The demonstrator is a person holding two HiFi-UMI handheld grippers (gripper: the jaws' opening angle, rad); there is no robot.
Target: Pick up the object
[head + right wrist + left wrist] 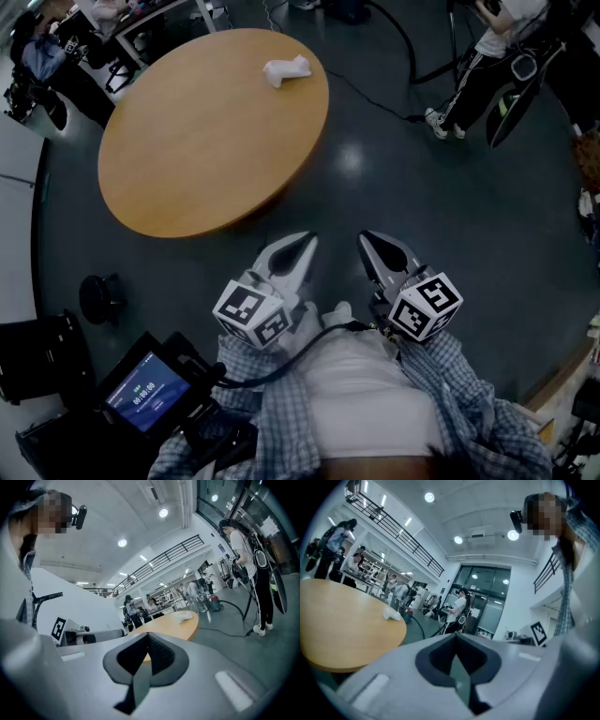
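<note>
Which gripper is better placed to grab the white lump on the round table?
Left, probably: the left gripper sits nearer the round wooden table and its white crumpled object; the right gripper is further aside. Both are shut.

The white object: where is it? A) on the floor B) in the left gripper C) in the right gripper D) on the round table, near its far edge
D: the white object lies on the round wooden table, by its far rim.
</note>
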